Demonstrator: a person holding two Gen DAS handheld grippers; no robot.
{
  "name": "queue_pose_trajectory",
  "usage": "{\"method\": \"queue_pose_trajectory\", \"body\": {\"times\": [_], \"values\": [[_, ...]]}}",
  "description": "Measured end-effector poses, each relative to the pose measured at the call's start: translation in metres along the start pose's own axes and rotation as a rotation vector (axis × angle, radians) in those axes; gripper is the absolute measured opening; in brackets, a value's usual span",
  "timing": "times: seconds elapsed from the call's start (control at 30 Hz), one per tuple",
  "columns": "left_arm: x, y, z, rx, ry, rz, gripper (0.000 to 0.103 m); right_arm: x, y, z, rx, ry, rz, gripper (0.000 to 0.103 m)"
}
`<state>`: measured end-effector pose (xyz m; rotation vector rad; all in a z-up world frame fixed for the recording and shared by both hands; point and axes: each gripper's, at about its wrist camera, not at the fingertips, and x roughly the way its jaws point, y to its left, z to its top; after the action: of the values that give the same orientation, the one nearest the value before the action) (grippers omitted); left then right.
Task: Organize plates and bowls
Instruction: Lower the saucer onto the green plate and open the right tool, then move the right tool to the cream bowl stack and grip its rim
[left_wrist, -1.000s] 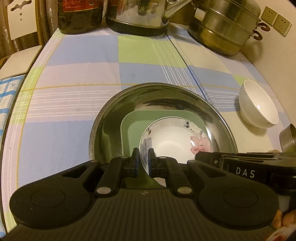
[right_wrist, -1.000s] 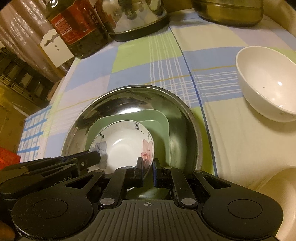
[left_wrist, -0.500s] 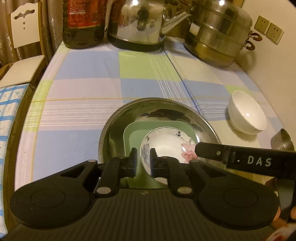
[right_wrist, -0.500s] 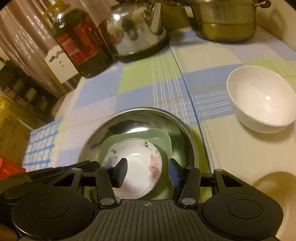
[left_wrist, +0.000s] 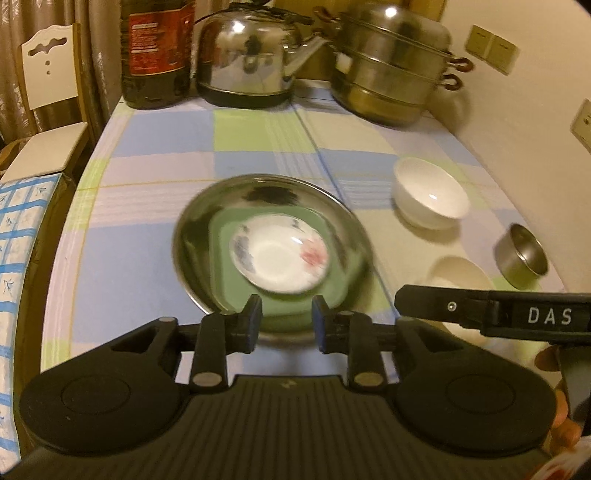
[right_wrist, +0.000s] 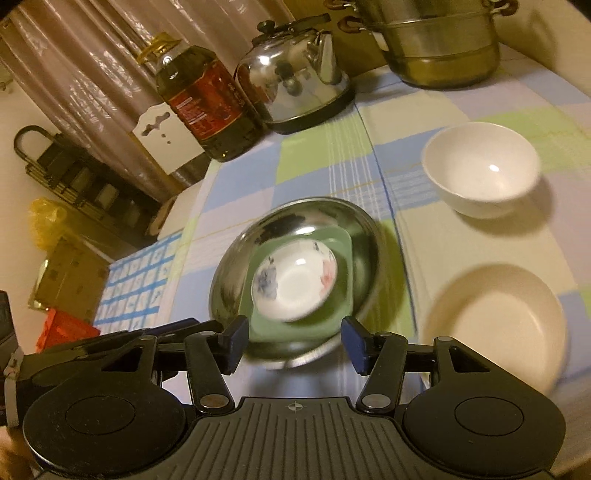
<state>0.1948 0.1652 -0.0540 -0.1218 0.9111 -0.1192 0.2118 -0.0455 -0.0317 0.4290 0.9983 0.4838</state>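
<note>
At frame centre, a small floral white dish (left_wrist: 279, 260) sits on a square green plate (left_wrist: 236, 284) inside a round steel basin (left_wrist: 192, 236); both the left gripper (left_wrist: 287, 323) and the right gripper (right_wrist: 293, 341) hover parted and empty.

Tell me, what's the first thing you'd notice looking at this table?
The stack in the middle grabs the eye: a flowery little dish sits on a green square plate inside a shiny steel basin. Both the left hand-held gripper and the right hand-held gripper hang open just in front of it, holding nothing. A big silver kettle gleams at the table's far end.
</note>
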Motion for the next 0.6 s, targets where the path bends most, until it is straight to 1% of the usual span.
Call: {"method": "queue_pose_trajectory", "body": {"times": [0.23, 0.6], "values": [[-0.023, -0.045, -0.027, 0.017, 0.005, -0.028, 0.028, -0.049, -0.026, -0.028, 0.023, -0.001, -0.013, 0.057], [-0.052, -0.105, -0.062, 0.026, -0.027, -0.029, 0.029, -0.111, -0.064, -0.055, 0.033, -0.028, -0.070, 0.058]]}}
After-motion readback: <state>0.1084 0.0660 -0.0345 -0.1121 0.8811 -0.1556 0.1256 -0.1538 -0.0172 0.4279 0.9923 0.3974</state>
